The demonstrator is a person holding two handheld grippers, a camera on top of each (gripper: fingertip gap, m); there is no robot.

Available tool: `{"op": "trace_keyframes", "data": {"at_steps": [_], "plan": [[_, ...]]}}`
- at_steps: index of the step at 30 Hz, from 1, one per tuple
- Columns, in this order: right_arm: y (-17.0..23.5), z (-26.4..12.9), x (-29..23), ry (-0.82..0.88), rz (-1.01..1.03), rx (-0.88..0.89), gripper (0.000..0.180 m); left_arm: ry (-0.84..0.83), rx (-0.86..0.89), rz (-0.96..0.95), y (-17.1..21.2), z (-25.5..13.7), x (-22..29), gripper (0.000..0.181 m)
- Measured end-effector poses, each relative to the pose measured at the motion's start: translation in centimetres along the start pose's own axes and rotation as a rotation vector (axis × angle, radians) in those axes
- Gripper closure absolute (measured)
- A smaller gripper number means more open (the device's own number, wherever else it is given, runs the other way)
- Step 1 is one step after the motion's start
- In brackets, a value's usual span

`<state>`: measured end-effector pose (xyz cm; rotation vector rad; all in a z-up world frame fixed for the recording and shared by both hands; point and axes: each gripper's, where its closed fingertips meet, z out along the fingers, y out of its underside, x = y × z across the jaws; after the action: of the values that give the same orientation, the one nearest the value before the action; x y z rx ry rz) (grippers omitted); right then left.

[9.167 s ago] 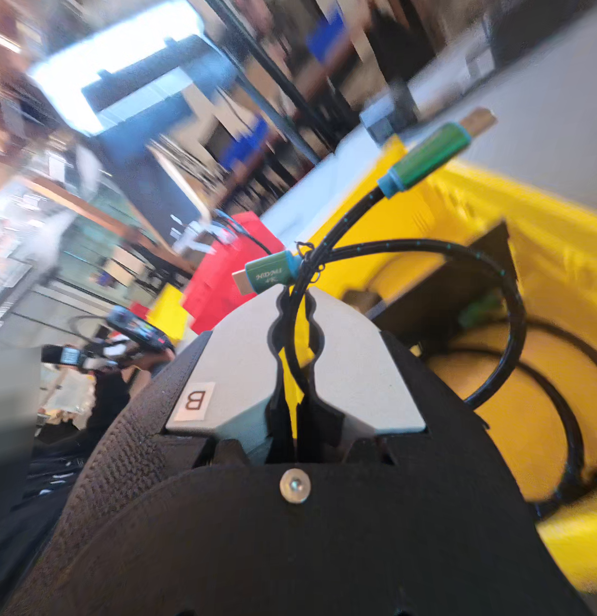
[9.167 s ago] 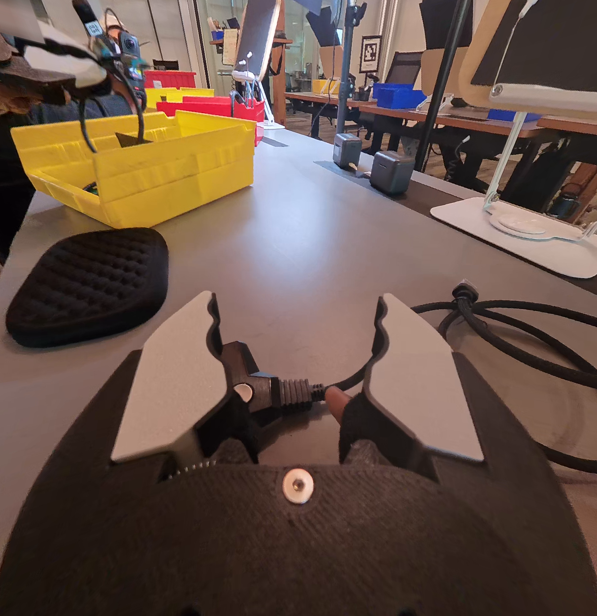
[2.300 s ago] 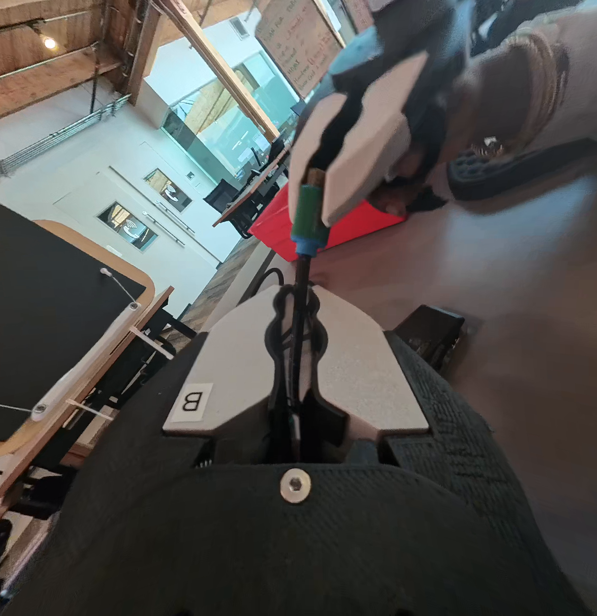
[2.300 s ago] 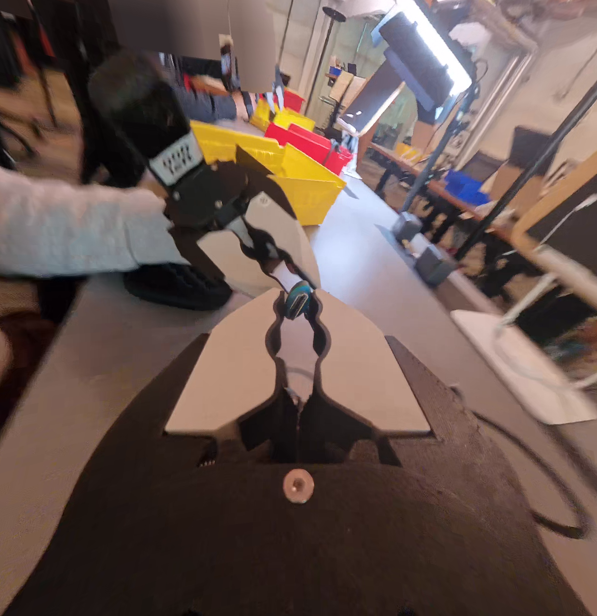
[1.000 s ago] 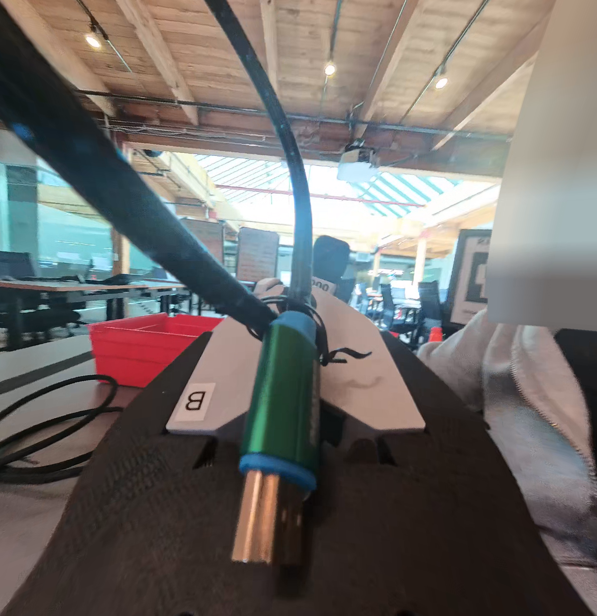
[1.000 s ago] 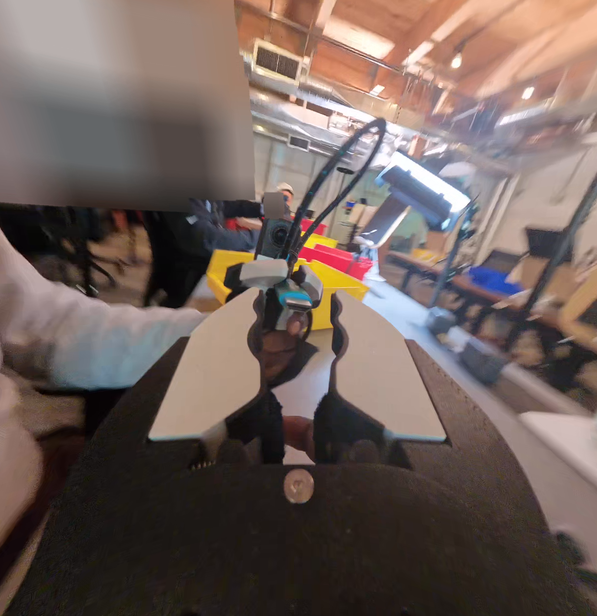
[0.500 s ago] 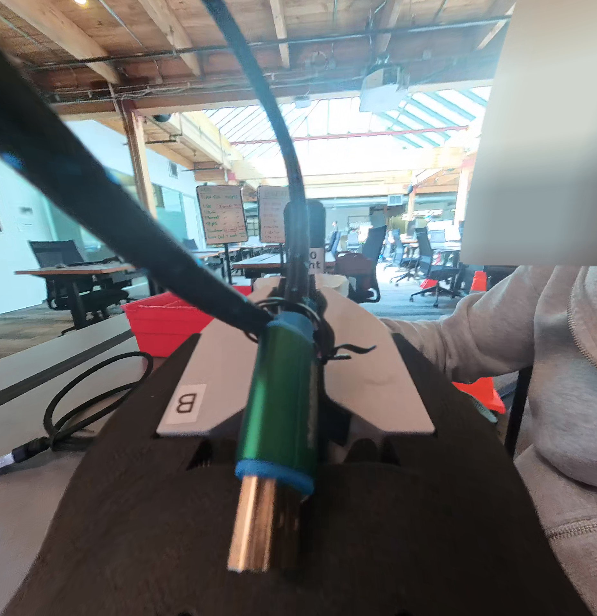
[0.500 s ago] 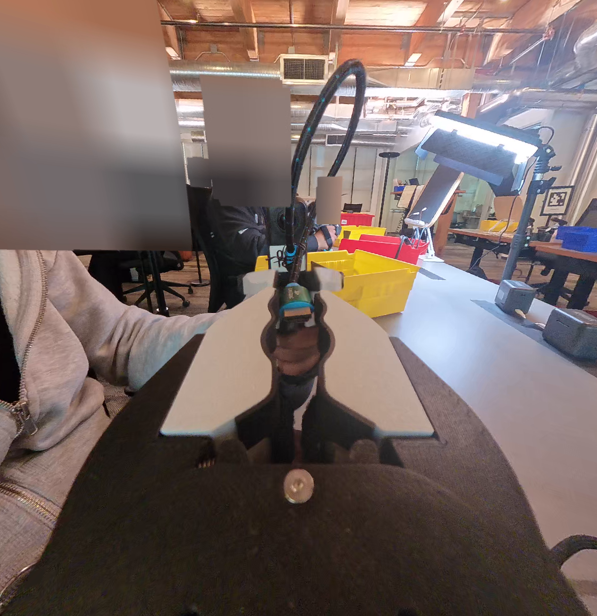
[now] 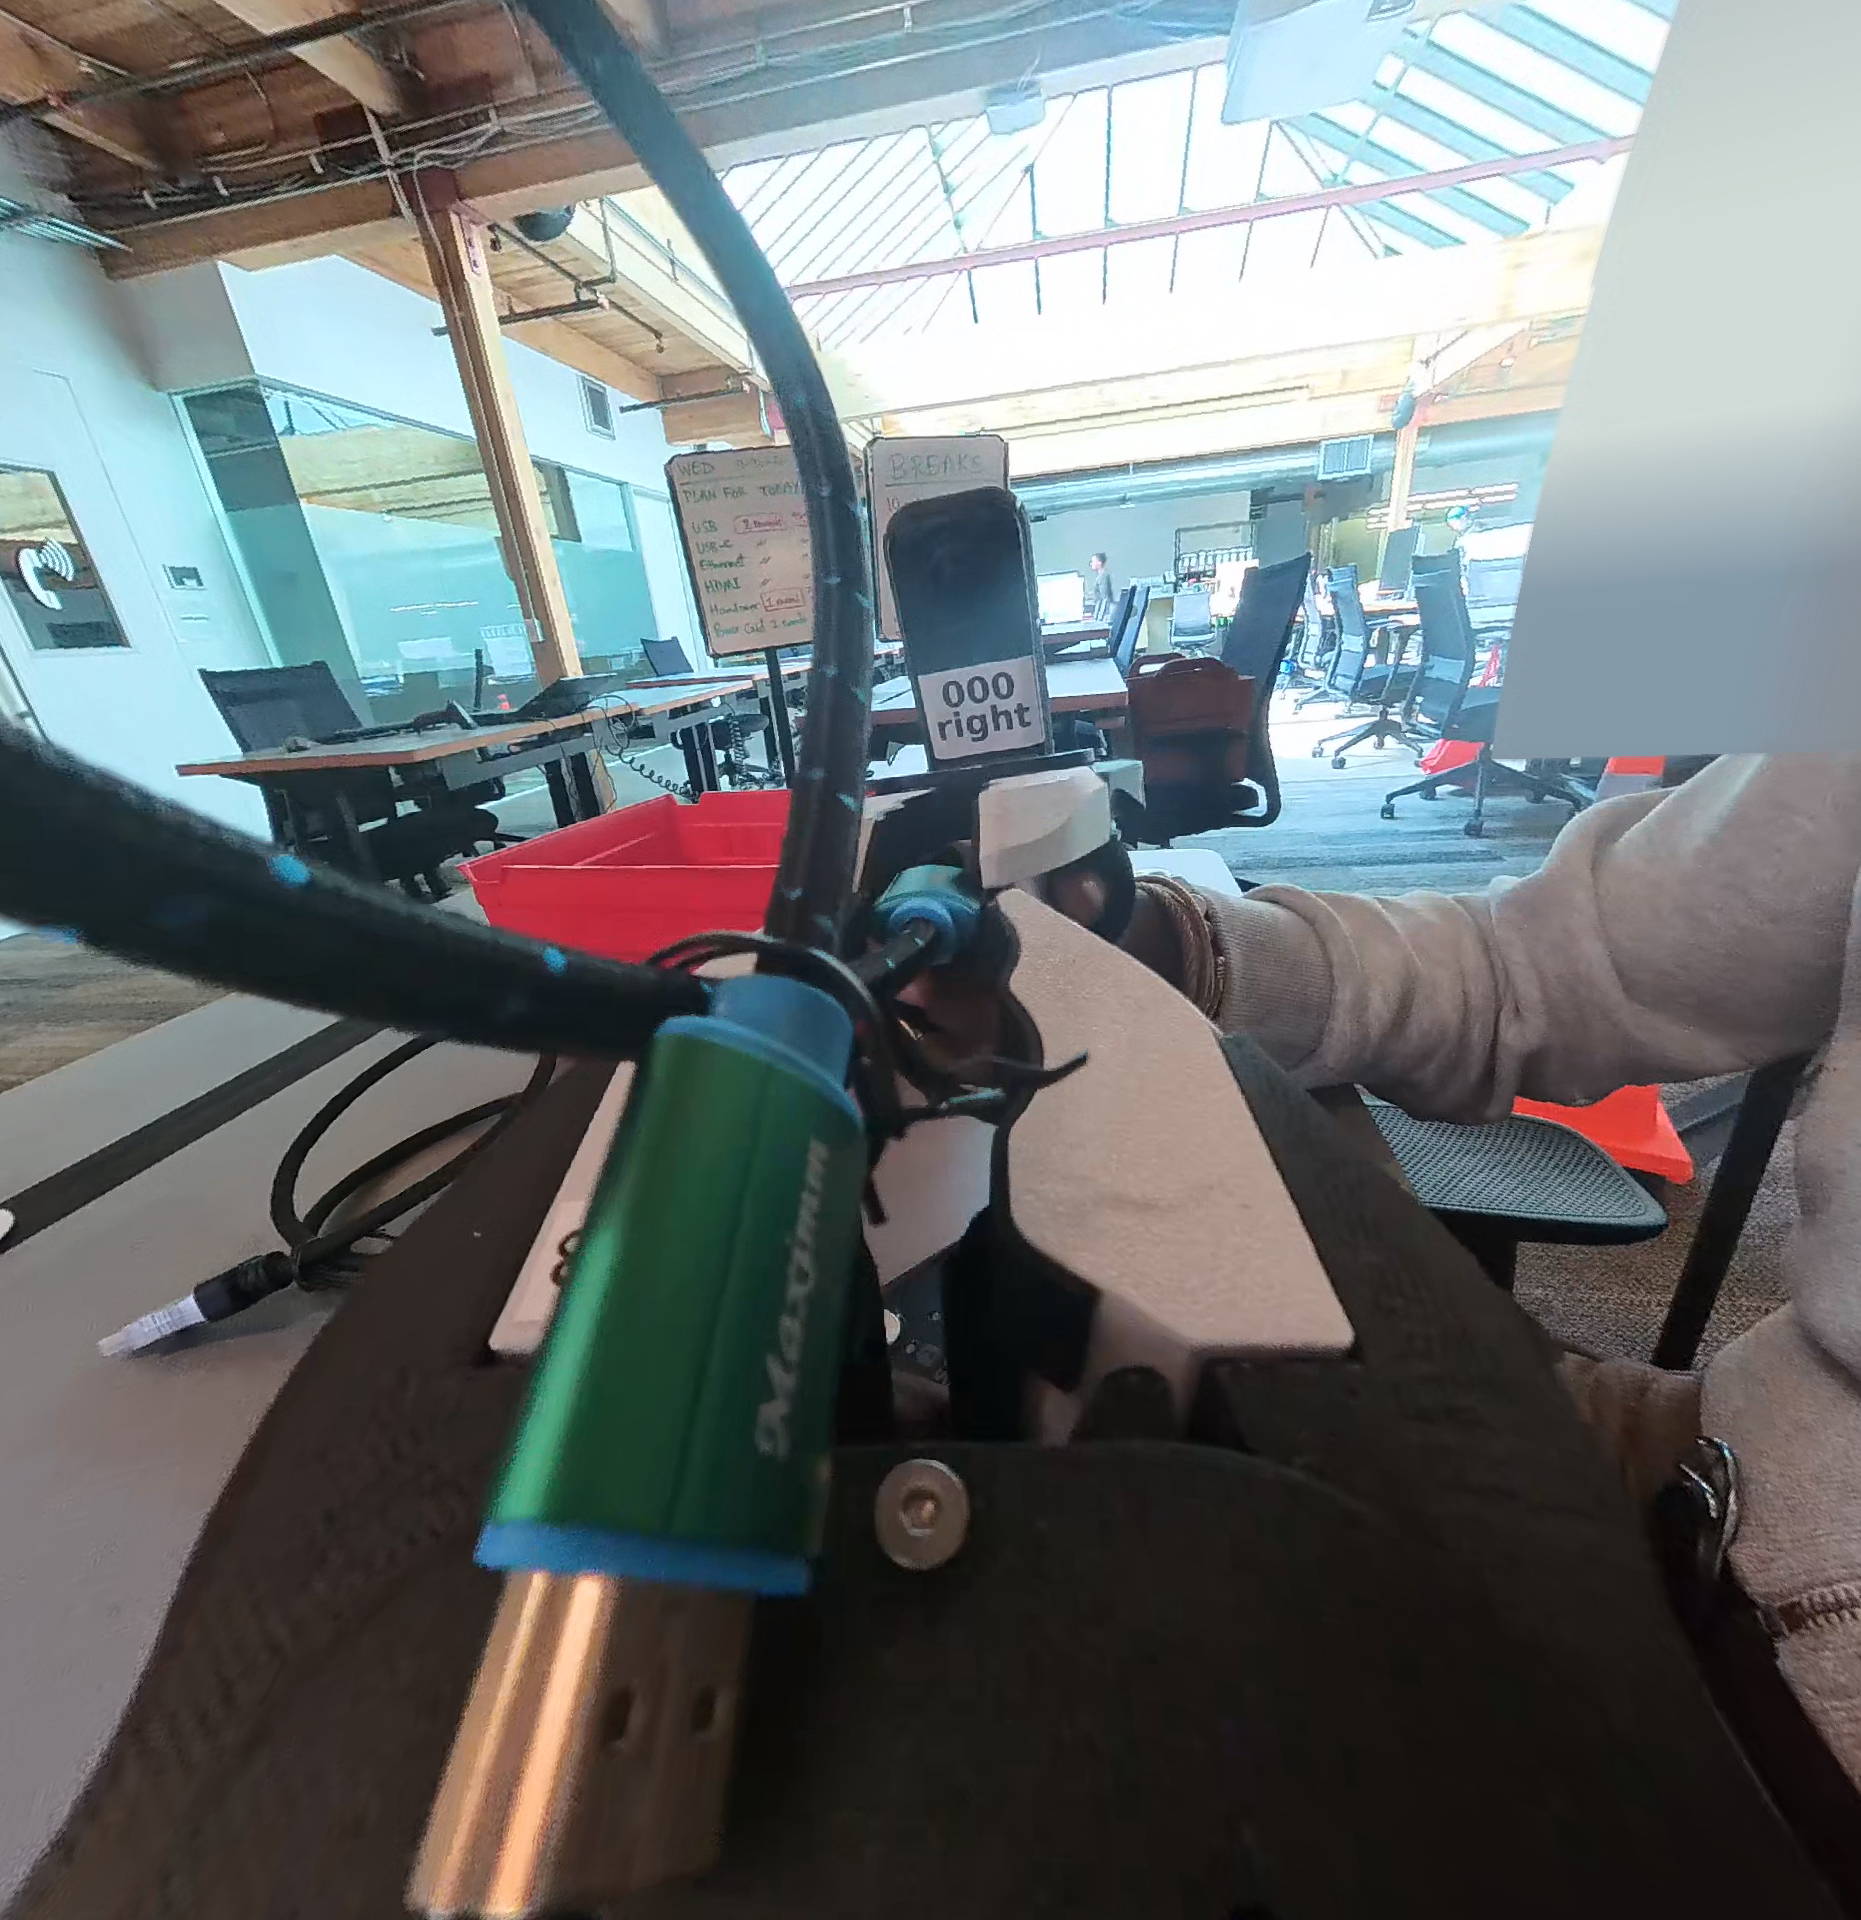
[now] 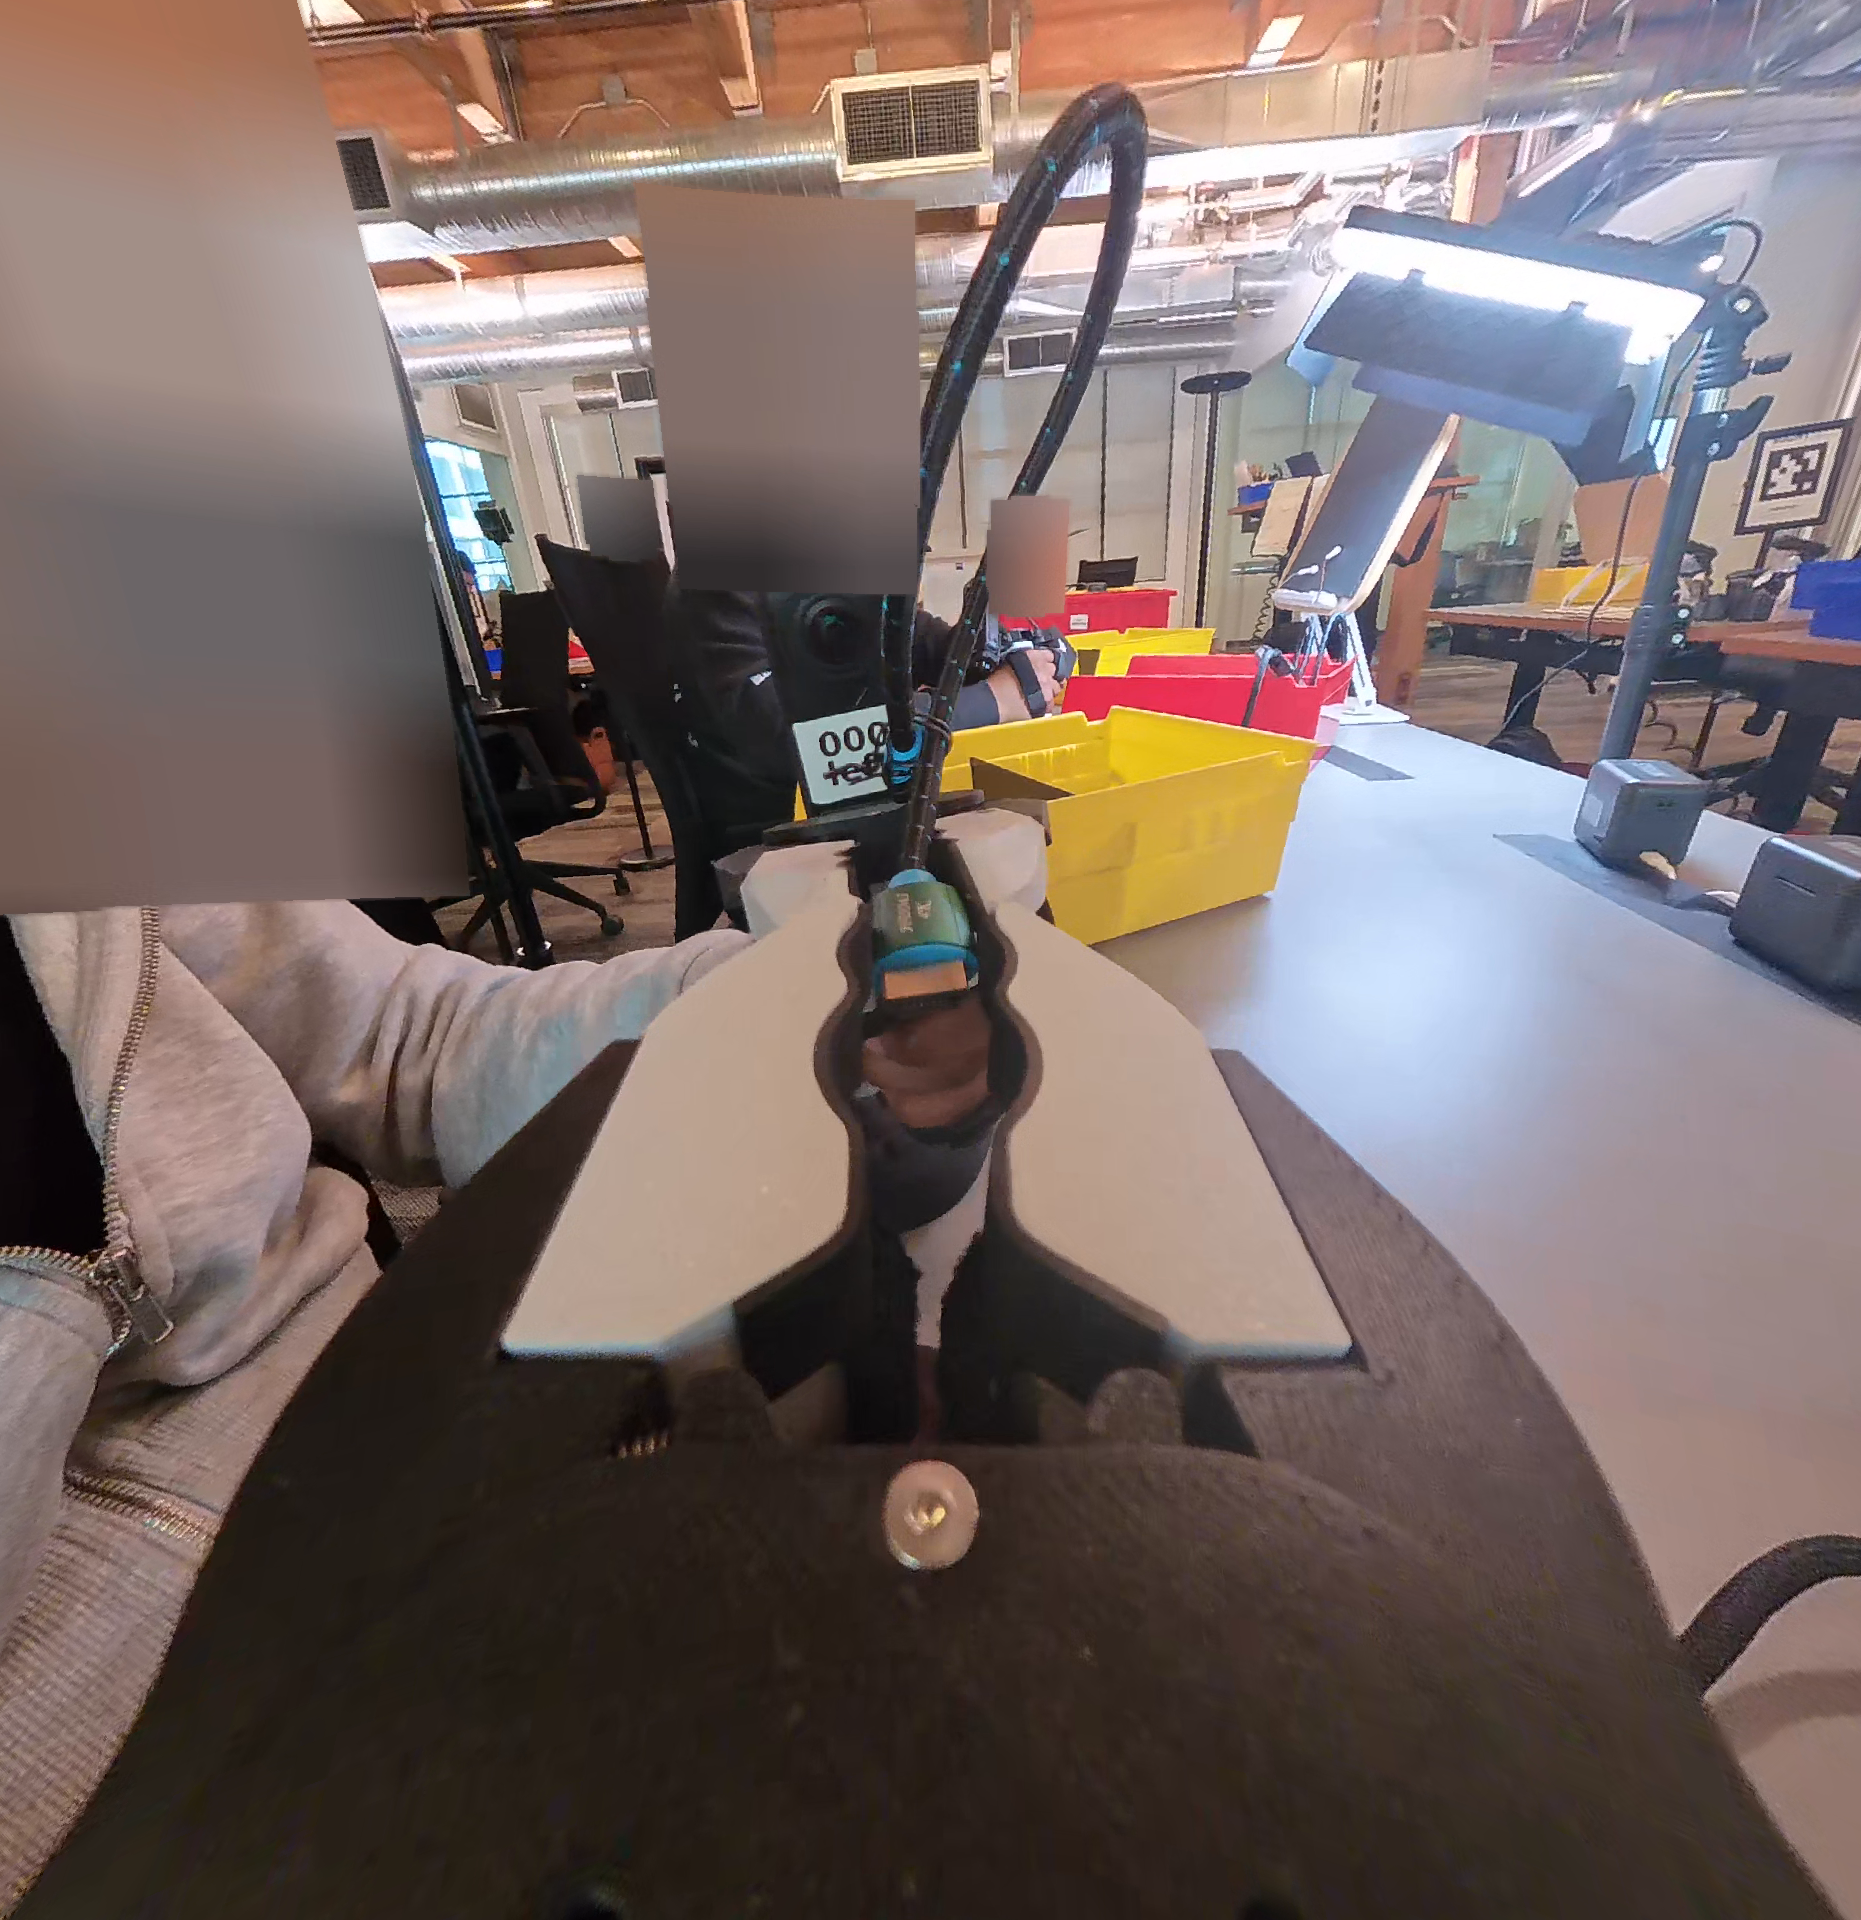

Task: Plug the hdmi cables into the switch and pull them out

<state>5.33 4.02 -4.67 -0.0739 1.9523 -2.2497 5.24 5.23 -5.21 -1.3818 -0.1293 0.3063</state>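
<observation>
Left wrist view: the left gripper point(image 9: 905, 997) has its grey fingers point(image 9: 1134, 1164) drawn together at the tips on the braided black HDMI cable point(image 9: 822, 582), which arches up out of the grip; one green connector point(image 9: 697, 1340) lies back over the gripper body with its metal plug point(image 9: 573, 1725) aimed at the camera, away from any port. The right gripper point(image 9: 967, 883) faces this one just beyond the fingertips, nose to nose, around the second connector point(image 9: 921, 914). A loose black cord point(image 9: 313, 1195) rests on the grey table point(image 9: 74, 1475), with a red bin point(image 9: 635, 873) farther back. The switch is not visible in this view. Likely risk: the backward-pointing plug must be turned before insertion, and the stiff braid may spring or twist during that turn. Right wrist view: the right gripper point(image 10: 921, 951) brackets the second green connector point(image 10: 915, 930) at its fingertips, plug end toward the camera; the fingers point(image 10: 697, 1143) stand nearly together, but firm clamping cannot be told, since a visible gap remains lower down. The left gripper point(image 10: 895, 862) sits directly behind the connector, touching or almost touching. The cable point(image 10: 1051, 270) loops overhead. A yellow bin point(image 10: 1144, 821) stands on the table point(image 10: 1477, 1091) beyond. Likely risk: a shallow tip hold lets the connector slip or rotate when the grip on the cable is released. The switch does not show here either.
</observation>
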Motion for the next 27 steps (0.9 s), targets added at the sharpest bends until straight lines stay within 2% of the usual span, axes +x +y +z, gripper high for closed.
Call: {"op": "trace_keyframes", "data": {"at_steps": [1,14,17,21,27], "plan": [[0.0,0.0,0.0,0.0,-0.001,-0.003,0.161,0.003,-0.007,-0.002,0.1,0.0,0.0,0.158],[0.0,-0.1,0.1,-0.001,0.022,0.0,0.163,0.0,-0.02,-0.048,0.2,0.1,-0.2,0.159],[-1.4,-0.6,-0.1,0.009,-0.053,0.09,0.146,-0.001,0.051,-0.136,-0.8,-0.2,-0.6,0.16],[-1.5,-0.7,0.1,0.078,-0.168,0.078,0.147,0.013,0.136,-0.21,-2.0,-0.9,-1.0,0.161],[-0.7,0.0,0.0,0.078,-0.177,0.045,0.155,0.029,0.1,-0.184,-1.4,-0.4,-0.5,0.161]]}}
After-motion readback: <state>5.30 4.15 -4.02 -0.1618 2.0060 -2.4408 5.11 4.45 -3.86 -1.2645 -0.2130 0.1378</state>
